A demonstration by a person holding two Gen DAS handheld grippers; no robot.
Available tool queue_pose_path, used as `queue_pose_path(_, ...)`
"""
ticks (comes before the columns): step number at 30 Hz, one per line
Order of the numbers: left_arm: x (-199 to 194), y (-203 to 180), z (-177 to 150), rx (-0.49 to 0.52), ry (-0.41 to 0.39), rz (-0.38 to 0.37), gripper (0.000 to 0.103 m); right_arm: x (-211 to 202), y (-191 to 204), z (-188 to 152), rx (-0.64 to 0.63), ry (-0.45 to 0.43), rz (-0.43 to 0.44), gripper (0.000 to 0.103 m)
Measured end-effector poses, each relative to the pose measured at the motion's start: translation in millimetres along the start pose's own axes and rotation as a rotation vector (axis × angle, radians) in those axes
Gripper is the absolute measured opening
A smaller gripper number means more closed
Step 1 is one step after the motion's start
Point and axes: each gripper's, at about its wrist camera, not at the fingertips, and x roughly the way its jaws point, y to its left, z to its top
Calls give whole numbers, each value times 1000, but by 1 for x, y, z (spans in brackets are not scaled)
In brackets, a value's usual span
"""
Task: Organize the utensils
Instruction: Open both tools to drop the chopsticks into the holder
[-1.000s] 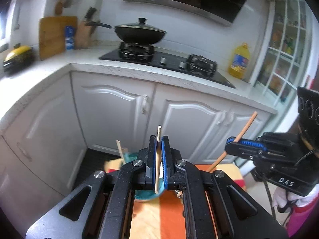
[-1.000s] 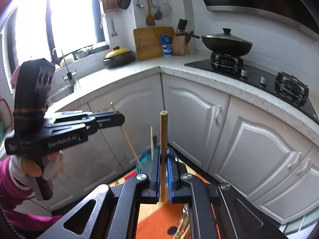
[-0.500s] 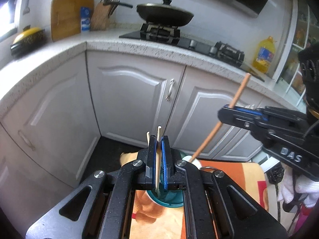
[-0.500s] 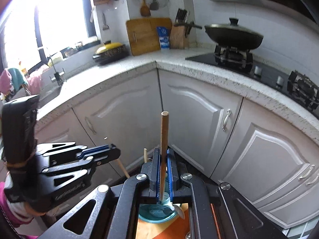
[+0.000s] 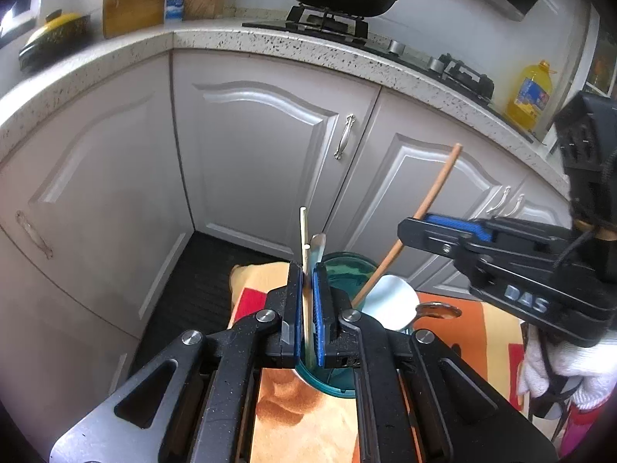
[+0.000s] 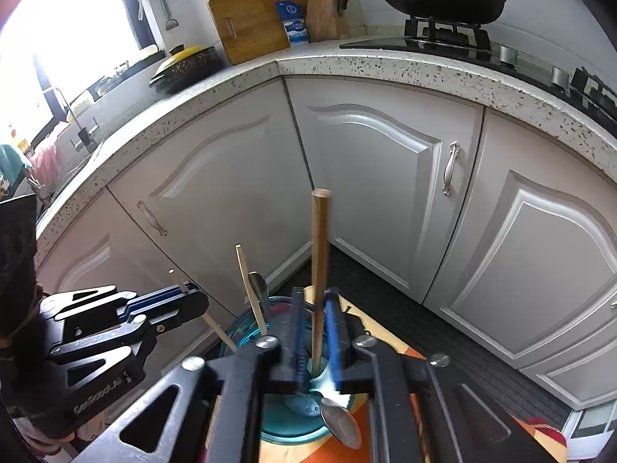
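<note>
My left gripper (image 5: 307, 270) is over the teal cup (image 5: 347, 270), its blue pads still on a pale chopstick (image 5: 303, 231) while the jaws begin opening. In the right wrist view this chopstick (image 6: 219, 332) slants from the left gripper (image 6: 181, 293) toward the cup (image 6: 246, 328). My right gripper (image 6: 314, 301) is opening, with a gap on both sides of the brown wooden handle (image 6: 320, 254) that stands in the cup. From the left wrist view, the handle (image 5: 435, 189) leans past the right gripper (image 5: 424, 227). Another chopstick (image 6: 248, 289) stands in the cup.
A metal spoon (image 6: 341, 424) hangs over the cup's near rim, also seen as a spoon (image 5: 437, 310) by a white spoon bowl (image 5: 389, 301). The cup sits on an orange cloth (image 5: 308, 416). White cabinet doors (image 5: 250, 154) and a speckled counter (image 6: 385, 65) rise behind.
Both grippers have come down toward the cup, which now shows below them. The right jaws have parted around the wooden handle. The left still has its chopstick.
</note>
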Motion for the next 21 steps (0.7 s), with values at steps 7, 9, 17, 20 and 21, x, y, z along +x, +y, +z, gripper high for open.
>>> queue_pose_path(7,-10,-2,-2,-21,-11,-11,37,-14,-3,-10,9,2,-6,32)
queue_pose_path(9,-15,-4,-3,-14,-15,-9,38,-17,-5,-14,20,5,-3,32)
queue_pose_path(17,-33,-17,-14,2,-28,-17,38,-44,-10,-32,35,-7,-26,32)
queue_pose_path(20,-39,-27,-21,19,-32,-23,39,-59,-8,-42,29,-19,-35,33)
queue_pose_path(21,-42,-31,-24,25,-34,-24,39,-63,-8,-45,26,-22,-40,33)
